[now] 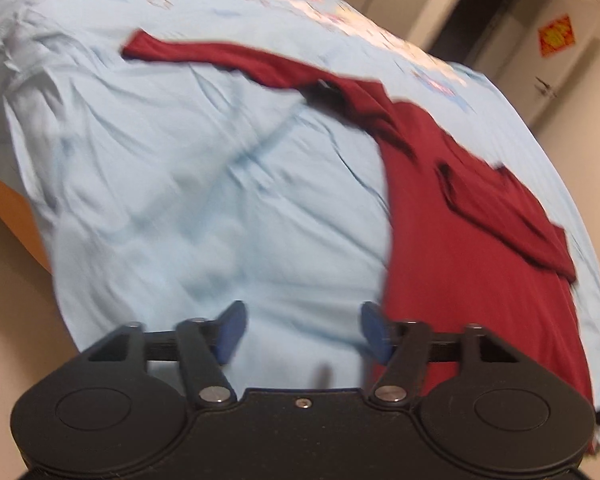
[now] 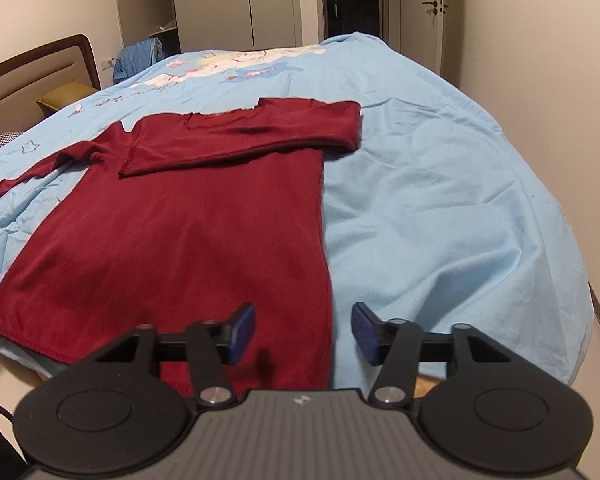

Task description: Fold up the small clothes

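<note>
Dark red long-sleeve top (image 2: pixel 172 232) flat on light blue bedsheet (image 2: pixel 440 208), one sleeve (image 2: pixel 244 140) folded across chest, other sleeve (image 2: pixel 44 168) out. Left gripper (image 1: pixel 302 330) and right gripper (image 2: pixel 303 330) both spread wide, holding nothing.

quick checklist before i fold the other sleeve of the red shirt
1. Left gripper open and holding nothing: ok.
2. Right gripper open and holding nothing: ok.
3. Right sleeve already folded across the chest: ok.
4. Left sleeve still stretched out on the sheet, not folded: not ok.
5. Body of the shirt lying flat: ok in the right wrist view; the left view is too blurred to confirm.
6. Left gripper over the sleeve: not ok, it is near the hem, over the sheet beside the shirt.
</note>
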